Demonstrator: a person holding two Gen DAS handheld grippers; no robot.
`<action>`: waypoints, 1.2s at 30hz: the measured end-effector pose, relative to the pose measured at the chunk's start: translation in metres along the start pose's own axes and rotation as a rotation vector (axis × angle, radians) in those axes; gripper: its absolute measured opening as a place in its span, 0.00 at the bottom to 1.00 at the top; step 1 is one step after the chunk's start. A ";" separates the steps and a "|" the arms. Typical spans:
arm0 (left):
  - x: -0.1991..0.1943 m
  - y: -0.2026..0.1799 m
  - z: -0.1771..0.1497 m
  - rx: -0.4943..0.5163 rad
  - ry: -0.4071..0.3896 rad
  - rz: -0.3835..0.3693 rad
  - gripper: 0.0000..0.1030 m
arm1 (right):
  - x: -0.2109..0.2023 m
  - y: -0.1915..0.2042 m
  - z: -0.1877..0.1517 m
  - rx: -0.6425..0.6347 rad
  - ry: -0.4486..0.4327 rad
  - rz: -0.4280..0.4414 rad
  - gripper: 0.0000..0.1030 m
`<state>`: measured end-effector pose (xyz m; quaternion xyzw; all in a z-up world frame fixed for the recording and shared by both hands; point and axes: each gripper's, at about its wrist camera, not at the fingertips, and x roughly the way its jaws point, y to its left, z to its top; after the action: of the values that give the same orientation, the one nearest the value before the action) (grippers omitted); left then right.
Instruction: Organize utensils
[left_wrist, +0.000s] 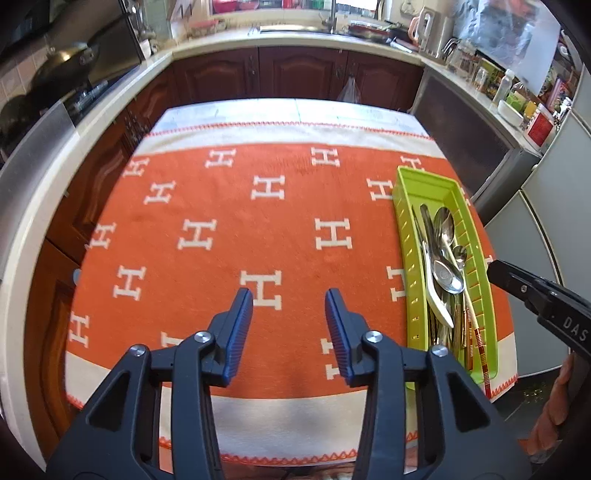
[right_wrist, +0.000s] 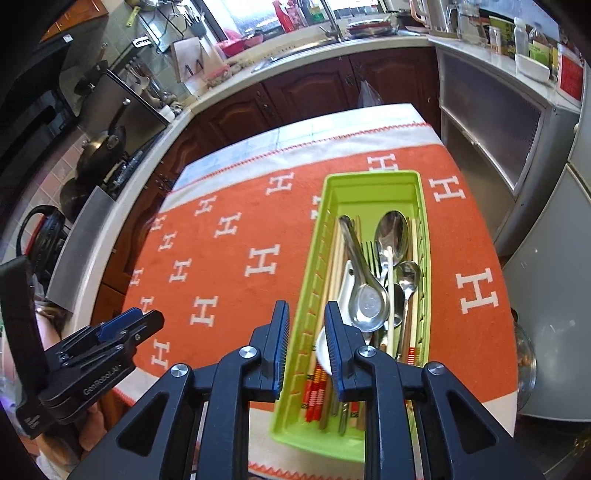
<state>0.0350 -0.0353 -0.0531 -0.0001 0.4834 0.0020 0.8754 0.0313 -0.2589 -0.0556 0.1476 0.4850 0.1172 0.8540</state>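
- The right wrist view looks straight down into the green tray (right_wrist: 373, 184), showing its far end empty; the left wrist view sees the tray only side-on, at the cloth's (left_wrist: 236, 206) right edge.
- One tray; inside it at least three metal spoons (right_wrist: 391, 232), one white spoon (right_wrist: 345, 291), a fork and several chopsticks, though the heap blurs near the camera, so the count is rough.
- The tray's long axis runs away from the cameras, and the utensils lie along it.
- The left gripper (left_wrist: 289, 295) is open and empty over bare cloth; the right gripper (right_wrist: 306, 308) is slightly parted above the tray's near left wall, clamping nothing.
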 end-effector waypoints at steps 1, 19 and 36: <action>-0.006 0.001 0.000 0.005 -0.015 0.000 0.40 | -0.005 0.004 -0.001 -0.002 -0.005 0.004 0.22; -0.083 0.002 -0.011 -0.020 -0.156 0.059 0.64 | -0.084 0.084 -0.025 -0.116 -0.164 -0.025 0.46; -0.097 0.004 -0.022 -0.047 -0.182 0.078 0.65 | -0.103 0.106 -0.040 -0.173 -0.193 -0.029 0.58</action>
<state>-0.0352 -0.0315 0.0170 -0.0016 0.4013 0.0472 0.9147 -0.0611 -0.1904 0.0454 0.0769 0.3905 0.1317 0.9079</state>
